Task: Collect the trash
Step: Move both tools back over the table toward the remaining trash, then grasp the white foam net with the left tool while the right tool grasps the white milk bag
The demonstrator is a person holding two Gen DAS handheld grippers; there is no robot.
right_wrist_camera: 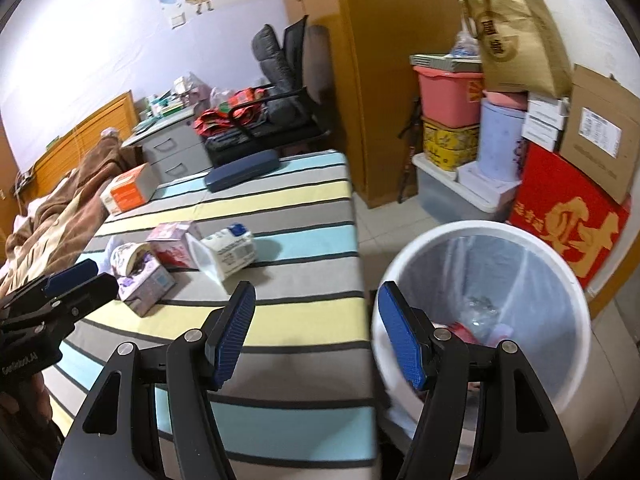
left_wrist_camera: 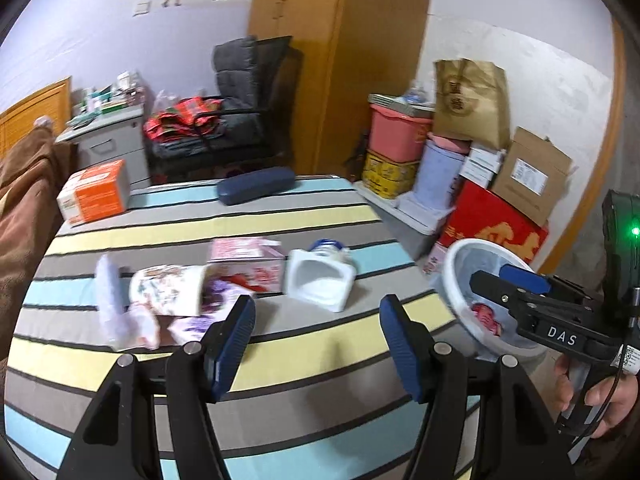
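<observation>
Two blue-padded black claws are showing in the left wrist view: the left claw [left_wrist_camera: 318, 330] is hanging above the striped blue, yellow and grey bed sheet [left_wrist_camera: 320, 364] with its jaws standing well apart and nothing between them, and the right claw [left_wrist_camera: 506, 280], held by a hand [left_wrist_camera: 608, 396], is reaching over the white round plastic bin [left_wrist_camera: 454, 276] at the bed's right edge. Trash is lying in a loose cluster on the bed ahead of the left claw: a printed paper cup [left_wrist_camera: 172, 290] on its side, a pink carton [left_wrist_camera: 248, 260] behind it and an empty white plastic tub [left_wrist_camera: 320, 280] tipped over beside the carton. An orange and white box [left_wrist_camera: 96, 196] and a dark blue case [left_wrist_camera: 256, 184] are sitting farther back.

In the right wrist view, the right claw [right_wrist_camera: 316, 334] is hovering over the gap between bed and bin, its jaws also wide and gripping nothing. The bin [right_wrist_camera: 560, 276], lined with a clear bag, is standing on the floor just beside the bed, with red scraps at its bottom. The left claw [right_wrist_camera: 80, 280] is entering from the left, near a purple patterned box [right_wrist_camera: 146, 286]
</observation>
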